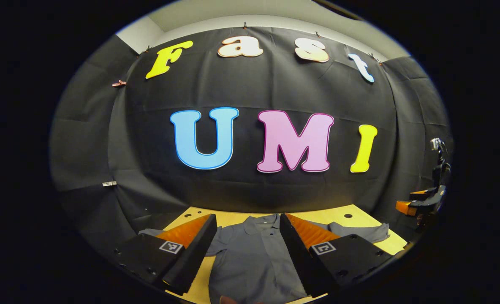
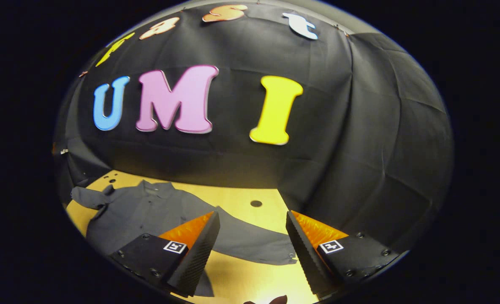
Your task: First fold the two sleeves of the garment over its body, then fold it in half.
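Your grey short-sleeved collared shirt [image 1: 250,249] lies flat, face up, on the yellow wooden counter [image 1: 233,217], collar toward the booth wall, both sleeves spread out sideways, nothing folded yet. Your left gripper [image 1: 246,242] hangs over the shirt body, fingers wide apart, holding nothing. Your right gripper [image 2: 252,242] sits off to the shirt's side, fingers apart and empty, with one sleeve [image 2: 250,242] stretching straight between them, its long axis running across the gap. That makes your right gripper the nearer one for that sleeve; the far sleeve [image 2: 87,196] is well apart. The hem is cut off at the bottom edge, and whether the sleeve cuff is doubled under is hard to tell.
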`<state>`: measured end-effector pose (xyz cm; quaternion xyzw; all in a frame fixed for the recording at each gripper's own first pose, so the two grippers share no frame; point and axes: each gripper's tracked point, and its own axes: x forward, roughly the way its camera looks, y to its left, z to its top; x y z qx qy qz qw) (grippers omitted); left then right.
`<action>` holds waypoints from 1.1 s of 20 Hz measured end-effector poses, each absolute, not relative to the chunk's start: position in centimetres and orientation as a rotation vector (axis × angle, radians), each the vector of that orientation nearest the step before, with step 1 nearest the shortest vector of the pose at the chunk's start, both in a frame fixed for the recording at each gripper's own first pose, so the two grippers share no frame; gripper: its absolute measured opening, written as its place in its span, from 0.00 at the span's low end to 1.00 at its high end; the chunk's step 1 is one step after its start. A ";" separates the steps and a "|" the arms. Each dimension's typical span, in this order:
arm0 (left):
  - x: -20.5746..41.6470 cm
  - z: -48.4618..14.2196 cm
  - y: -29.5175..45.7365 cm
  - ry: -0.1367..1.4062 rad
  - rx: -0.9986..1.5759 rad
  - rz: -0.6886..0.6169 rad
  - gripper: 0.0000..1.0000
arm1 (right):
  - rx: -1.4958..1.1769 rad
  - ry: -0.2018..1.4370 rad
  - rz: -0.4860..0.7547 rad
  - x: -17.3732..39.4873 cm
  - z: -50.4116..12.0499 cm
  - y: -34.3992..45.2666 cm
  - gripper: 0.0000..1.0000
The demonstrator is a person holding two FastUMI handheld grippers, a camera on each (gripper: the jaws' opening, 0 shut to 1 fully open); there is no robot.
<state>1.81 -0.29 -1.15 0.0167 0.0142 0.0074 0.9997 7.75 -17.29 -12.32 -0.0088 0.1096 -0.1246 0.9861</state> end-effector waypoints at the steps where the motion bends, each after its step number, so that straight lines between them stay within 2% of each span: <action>1: 1.9 -1.4 -0.4 0.032 0.036 0.018 0.94 | -0.003 0.246 -0.263 8.4 -13.9 -18.8 0.98; 12: 2.2 -3.1 -2.4 0.087 0.036 0.079 0.95 | 0.187 0.531 -0.346 14.2 -30.8 -28.8 0.97; 18: 1.9 -3.6 -2.5 0.116 0.057 0.120 0.95 | 0.290 0.623 -0.353 16.0 -36.2 -30.4 0.97; 22: 1.6 -3.7 -2.2 0.125 0.055 0.158 0.95 | 0.222 0.669 -0.335 17.1 -38.3 -29.9 0.96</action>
